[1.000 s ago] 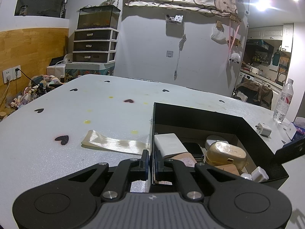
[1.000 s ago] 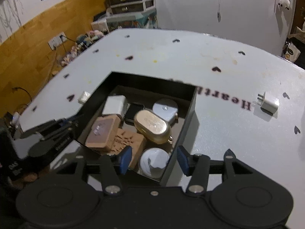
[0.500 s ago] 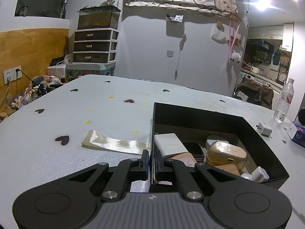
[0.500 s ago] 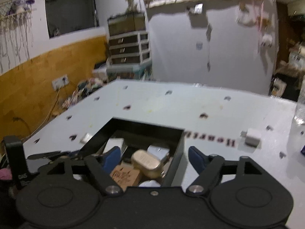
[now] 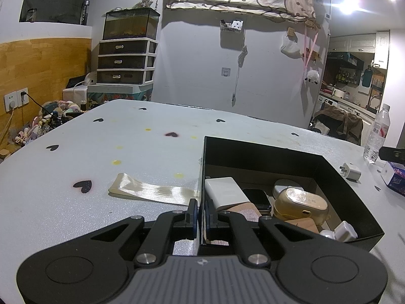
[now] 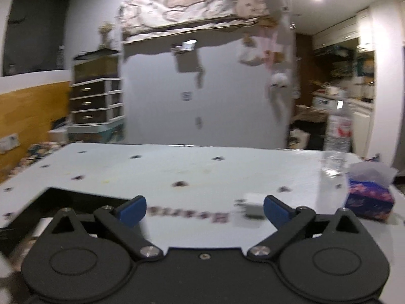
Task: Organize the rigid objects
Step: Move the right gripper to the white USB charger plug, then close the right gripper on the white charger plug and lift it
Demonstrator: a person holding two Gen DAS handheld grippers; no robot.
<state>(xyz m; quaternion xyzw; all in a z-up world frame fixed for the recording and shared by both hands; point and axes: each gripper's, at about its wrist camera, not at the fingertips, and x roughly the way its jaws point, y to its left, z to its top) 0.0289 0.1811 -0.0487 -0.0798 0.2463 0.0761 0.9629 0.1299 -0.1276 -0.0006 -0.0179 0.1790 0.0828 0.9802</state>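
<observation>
The left tongs (image 5: 200, 216) are clenched on the near-left wall of the open black cardboard box (image 5: 263, 155), one pad on each side of it. The right tongs (image 6: 204, 209) are opening, with nothing between the blue pads; the small white plug adapter (image 6: 254, 206) lies on the surface just beyond them, toward the right pad, blurred.

Inside the box lie a white rectangular power bank (image 5: 225, 193), a gold oval case (image 5: 300, 202) and other small items. Left of the box a cream ribbon strip (image 5: 152, 190) lies flat. The white surface (image 5: 126, 152) is dotted with dark hearts. At its far right stand a clear water bottle (image 5: 377, 134) and a blue tissue box (image 6: 369, 200). Beyond, a grey wall, stacked drawers under a fish tank (image 5: 130, 24), and wood panelling on the left.
</observation>
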